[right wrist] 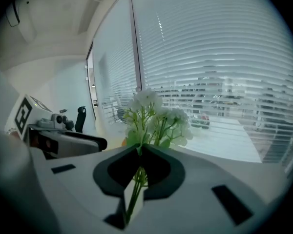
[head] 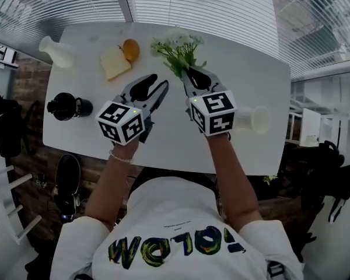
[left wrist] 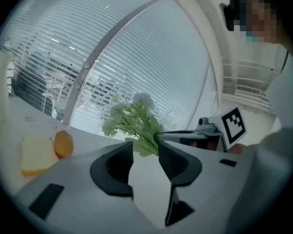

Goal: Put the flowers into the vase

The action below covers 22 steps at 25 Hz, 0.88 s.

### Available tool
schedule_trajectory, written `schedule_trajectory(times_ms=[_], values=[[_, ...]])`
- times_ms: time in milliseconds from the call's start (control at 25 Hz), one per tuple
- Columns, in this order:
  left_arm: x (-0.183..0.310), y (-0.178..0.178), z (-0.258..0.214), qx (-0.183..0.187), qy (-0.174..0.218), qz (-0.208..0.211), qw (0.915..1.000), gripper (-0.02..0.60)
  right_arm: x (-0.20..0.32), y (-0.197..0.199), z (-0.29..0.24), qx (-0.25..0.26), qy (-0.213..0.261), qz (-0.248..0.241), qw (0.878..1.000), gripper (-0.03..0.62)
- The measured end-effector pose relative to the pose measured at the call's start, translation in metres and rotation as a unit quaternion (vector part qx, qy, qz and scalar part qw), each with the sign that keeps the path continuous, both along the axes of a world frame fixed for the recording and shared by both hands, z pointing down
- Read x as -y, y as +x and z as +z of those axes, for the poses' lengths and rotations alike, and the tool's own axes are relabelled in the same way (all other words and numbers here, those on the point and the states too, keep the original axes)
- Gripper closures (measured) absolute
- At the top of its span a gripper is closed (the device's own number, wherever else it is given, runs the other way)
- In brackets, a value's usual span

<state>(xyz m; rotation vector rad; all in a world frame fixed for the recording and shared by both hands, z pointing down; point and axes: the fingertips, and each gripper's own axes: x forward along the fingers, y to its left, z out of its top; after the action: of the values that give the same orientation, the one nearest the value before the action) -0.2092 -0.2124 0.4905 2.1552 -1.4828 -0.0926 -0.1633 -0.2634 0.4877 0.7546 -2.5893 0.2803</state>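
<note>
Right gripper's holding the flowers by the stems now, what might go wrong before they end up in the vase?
The right gripper pinches only the thin stems of the flowers, so the top-heavy bunch may slip or twist. The white vase sits right beside that gripper, partly behind its marker cube, so a swing might knock it. The open left gripper is close enough to snag the bunch.
</note>
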Motion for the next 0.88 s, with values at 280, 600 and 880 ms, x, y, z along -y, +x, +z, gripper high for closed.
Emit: schedule_trajectory(times_ms=[280,600,880], values=[[0.024,0.011,-0.045,-0.129,0.038,0.033,0.9903,0.396,-0.012,0.014,-0.067,0.058,0.016,-0.005,0.998,0.569],[0.036,0.038,-0.108,-0.19,0.099,0.097,0.9719,0.367,-0.028,0.031,-0.119,0.079,0.052,-0.011,0.995,0.569],[0.04,0.073,-0.156,-0.216,0.134,0.148,0.9557,0.45,-0.031,0.061,-0.156,0.08,0.091,0.0,0.993,0.568]])
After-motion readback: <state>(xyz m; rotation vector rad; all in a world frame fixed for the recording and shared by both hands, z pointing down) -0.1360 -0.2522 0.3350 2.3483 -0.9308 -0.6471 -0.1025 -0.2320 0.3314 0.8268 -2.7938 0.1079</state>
